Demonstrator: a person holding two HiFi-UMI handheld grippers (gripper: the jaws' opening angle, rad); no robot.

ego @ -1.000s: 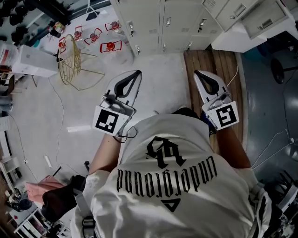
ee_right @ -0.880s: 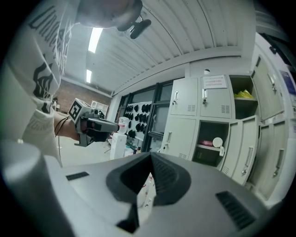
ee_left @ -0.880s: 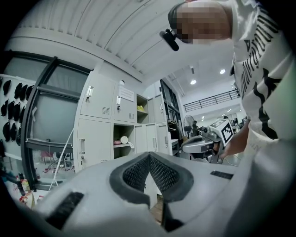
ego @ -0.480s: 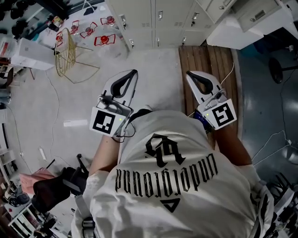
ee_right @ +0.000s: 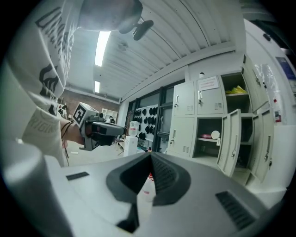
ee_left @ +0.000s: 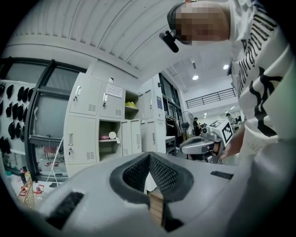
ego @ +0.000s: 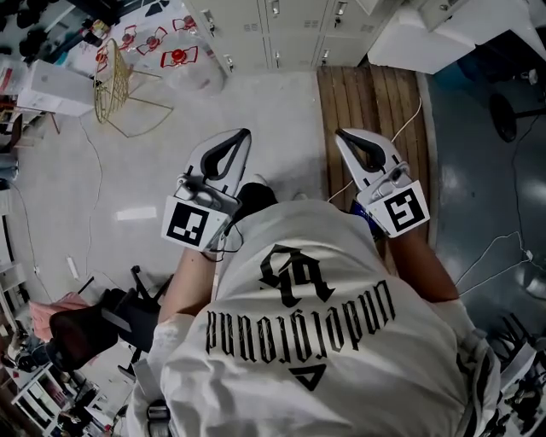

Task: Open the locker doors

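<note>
The bank of pale grey metal lockers [ego: 281, 26] stands well ahead of both sets of fingertips, across bare floor. One tall grey locker door [ee_right: 230, 141] already hangs open; the grey shut door [ee_right: 179, 135] left of it does not. This looks like the approach step. The left gripper [ego: 244, 135] and right gripper [ego: 342, 135] have jaws pressed tip to tip, holding nothing. Next: close the gap, part the jaws, hook a shut door's handle. A gold wire frame [ego: 119, 90] sits left of the left fingers. The brown slatted wooden platform [ego: 375, 94] lies under the right ones, its edge between the two.
</note>
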